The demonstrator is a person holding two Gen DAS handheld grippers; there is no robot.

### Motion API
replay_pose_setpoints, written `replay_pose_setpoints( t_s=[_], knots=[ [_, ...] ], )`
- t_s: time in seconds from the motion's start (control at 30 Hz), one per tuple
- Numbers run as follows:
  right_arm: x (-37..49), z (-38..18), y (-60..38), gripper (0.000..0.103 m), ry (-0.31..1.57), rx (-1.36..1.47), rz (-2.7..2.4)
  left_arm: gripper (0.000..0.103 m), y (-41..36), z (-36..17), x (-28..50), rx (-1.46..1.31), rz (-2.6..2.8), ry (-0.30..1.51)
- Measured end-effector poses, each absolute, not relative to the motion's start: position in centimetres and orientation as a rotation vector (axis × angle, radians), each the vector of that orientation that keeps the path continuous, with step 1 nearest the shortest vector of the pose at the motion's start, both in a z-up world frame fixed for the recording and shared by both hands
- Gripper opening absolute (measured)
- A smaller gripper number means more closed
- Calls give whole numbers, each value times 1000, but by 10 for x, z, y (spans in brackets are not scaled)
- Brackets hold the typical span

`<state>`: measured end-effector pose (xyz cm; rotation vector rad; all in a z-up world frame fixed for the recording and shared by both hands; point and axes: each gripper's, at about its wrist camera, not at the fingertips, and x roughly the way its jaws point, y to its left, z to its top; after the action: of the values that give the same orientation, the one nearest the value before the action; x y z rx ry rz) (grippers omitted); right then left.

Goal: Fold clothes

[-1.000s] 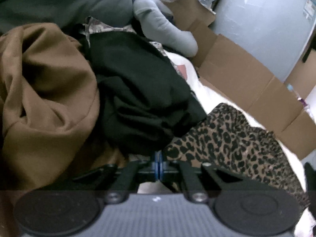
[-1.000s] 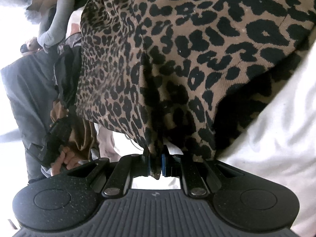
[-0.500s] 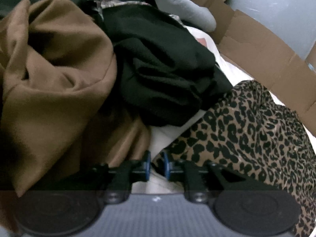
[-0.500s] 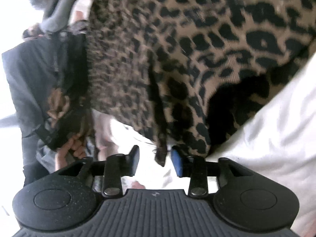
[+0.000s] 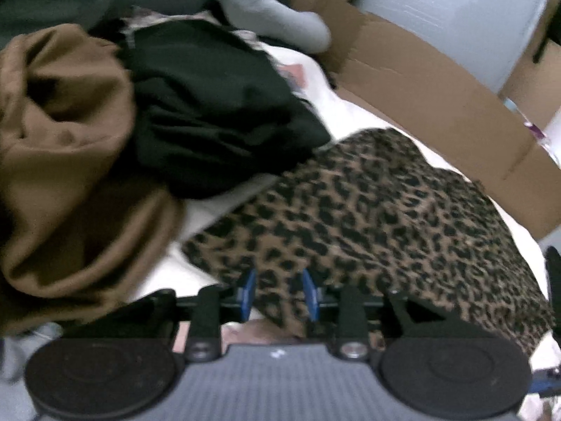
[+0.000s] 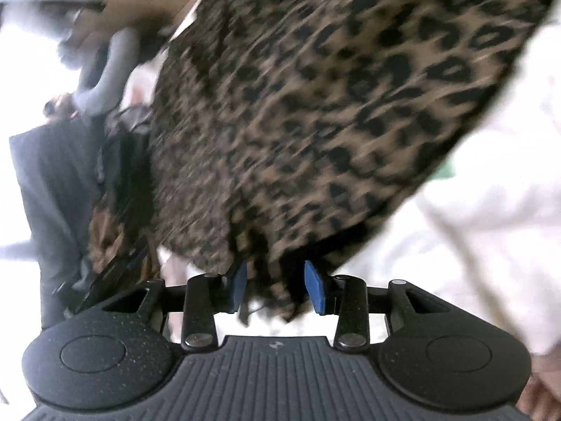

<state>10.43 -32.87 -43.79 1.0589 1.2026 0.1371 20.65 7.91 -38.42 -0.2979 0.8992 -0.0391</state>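
A leopard-print garment [image 5: 368,217] lies spread on a white sheet [image 5: 350,112], reaching from the centre to the lower right in the left wrist view. My left gripper [image 5: 278,296] is open, and the garment's near edge lies in the gap between its blue pads. In the right wrist view the same leopard-print garment [image 6: 315,105] fills the upper centre, blurred by motion. My right gripper [image 6: 277,287] is open too, its blue pads spread apart, with the garment's dark lower edge hanging loose between them.
A pile of clothes sits to the left: a brown garment [image 5: 59,161], a black one [image 5: 210,105] and a grey sleeve [image 5: 270,14]. Cardboard walls [image 5: 438,87] run along the far right. White fabric [image 6: 491,193] lies right of the leopard garment.
Both grippers were shut on the leopard garment's edge a second ago; both have opened and let it go. The left view has shifted right over the garment.
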Motion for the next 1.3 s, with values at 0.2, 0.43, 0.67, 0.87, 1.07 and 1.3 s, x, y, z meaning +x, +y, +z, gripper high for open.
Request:
replay_pose_setpoints(
  t_s=[0.2,0.43,0.67,0.87,1.07,1.3],
  knots=[
    [90,-456,-361,44,1153,1202,31,32,46,-385,207,-299,-123,923],
    [103,-476,-345,43,1163,1373,95,36,24,-390,208,-281,-182,941],
    [114,-491,-332,2,1175,1386,78,39,1,-389,213,-270,-247,941],
    [105,-484,-338,0,1193,1278,1,39,-16,-392,212,-282,-289,949],
    [103,-478,-331,0,1238,1159,-18,39,-28,-391,213,-272,-332,959],
    [103,-469,-337,2,1291,1104,16,41,-46,-416,221,-221,-351,1040]
  ],
)
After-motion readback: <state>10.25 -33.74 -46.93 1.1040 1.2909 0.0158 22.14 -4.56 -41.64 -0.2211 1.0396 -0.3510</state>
